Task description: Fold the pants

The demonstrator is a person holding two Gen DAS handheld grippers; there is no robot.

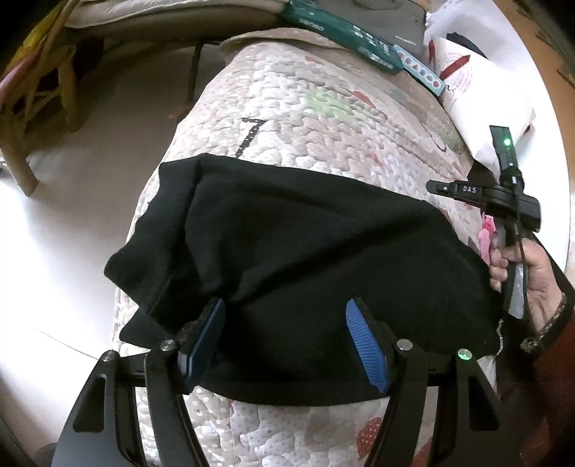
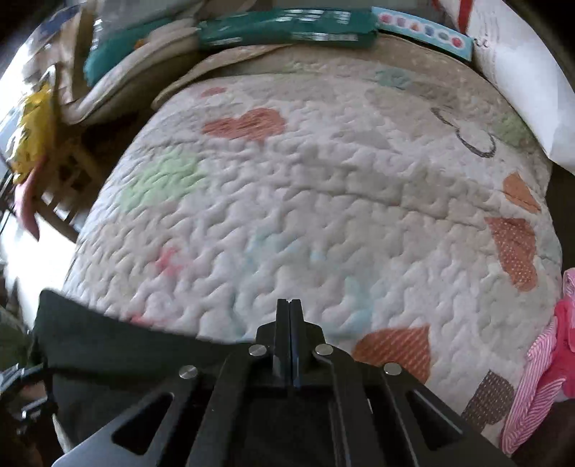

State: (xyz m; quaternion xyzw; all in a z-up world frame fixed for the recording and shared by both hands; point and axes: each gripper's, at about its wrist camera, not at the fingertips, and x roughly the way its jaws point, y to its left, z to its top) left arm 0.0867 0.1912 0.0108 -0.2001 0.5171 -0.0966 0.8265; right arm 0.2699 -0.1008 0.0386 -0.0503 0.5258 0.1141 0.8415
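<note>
Black pants (image 1: pixel 305 233) lie bunched across a quilted bed cover (image 1: pixel 323 118). My left gripper (image 1: pixel 287 305) hangs low over their near part, open, its blue pads (image 1: pixel 363 341) wide apart with cloth below and between them. At the pants' right edge a hand (image 1: pixel 528 273) holds the right gripper's body (image 1: pixel 510 204); its fingertips are hidden there. In the right wrist view my right gripper (image 2: pixel 290 303) is shut, its fingers pressed together over the quilt (image 2: pixel 323 179). The pants' edge (image 2: pixel 107 345) runs under it at lower left. No cloth shows between its tips.
Green packages (image 1: pixel 345 32) and a white pillow (image 1: pixel 478 82) lie at the bed's far end. Pink striped clothes (image 2: pixel 539 359) sit at the right edge. A wooden chair (image 1: pixel 36 107) stands on the pale floor (image 1: pixel 72 215) to the left.
</note>
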